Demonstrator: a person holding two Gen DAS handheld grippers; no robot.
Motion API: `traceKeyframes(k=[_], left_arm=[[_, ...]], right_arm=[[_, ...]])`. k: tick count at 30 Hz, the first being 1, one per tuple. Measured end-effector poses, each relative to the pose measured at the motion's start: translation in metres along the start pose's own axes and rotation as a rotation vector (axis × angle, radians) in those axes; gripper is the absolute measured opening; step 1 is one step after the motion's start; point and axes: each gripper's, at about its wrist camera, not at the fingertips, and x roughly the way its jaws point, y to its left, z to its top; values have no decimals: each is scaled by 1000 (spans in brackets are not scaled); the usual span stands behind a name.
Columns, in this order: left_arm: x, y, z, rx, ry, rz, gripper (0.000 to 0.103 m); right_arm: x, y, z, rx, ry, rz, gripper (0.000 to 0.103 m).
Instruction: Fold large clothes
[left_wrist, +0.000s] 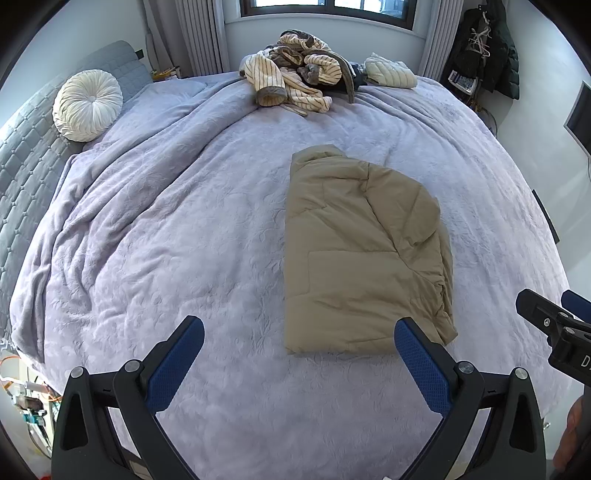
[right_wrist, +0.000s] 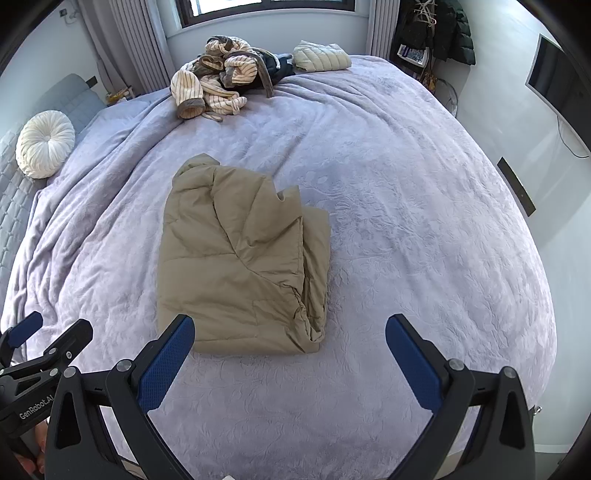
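A tan padded jacket (left_wrist: 364, 254) (right_wrist: 240, 258) lies folded into a compact rectangle in the middle of the lilac bedspread (left_wrist: 177, 236) (right_wrist: 406, 221). My left gripper (left_wrist: 299, 328) hovers open above the bed's near edge, its right finger just at the jacket's near hem, nothing between the blue pads. My right gripper (right_wrist: 290, 325) is open too, held over the near edge with the jacket's near right corner between and beyond its fingers. Each gripper shows at the side of the other's view.
A pile of striped cream clothes (left_wrist: 295, 74) (right_wrist: 218, 74) and a folded pale quilted garment (left_wrist: 391, 70) (right_wrist: 321, 55) lie at the bed's far side under the window. A round white cushion (left_wrist: 86, 105) (right_wrist: 44, 144) leans on the grey headboard at left. Dark coats (left_wrist: 487, 48) hang at far right.
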Motion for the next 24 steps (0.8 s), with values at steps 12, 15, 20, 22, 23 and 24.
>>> traceKeyframes(k=[12, 15, 20, 22, 23, 24], left_arm=[[3, 0, 3, 1, 4, -2, 103], [3, 0, 3, 1, 3, -2, 103], [4, 0, 5, 2, 5, -3, 103], [5, 0, 5, 4, 5, -3, 103], [4, 0, 5, 3, 5, -3, 103], [4, 0, 5, 3, 5, -3, 103]], right_arm=[[1, 0, 0, 1, 1, 0, 103], [1, -2, 2, 0, 4, 2, 103], [1, -2, 2, -1, 6, 3, 103], [1, -2, 2, -1, 8, 3, 103], [2, -3, 2, -1, 9, 3, 103], [3, -4, 3, -2, 11, 4, 103]])
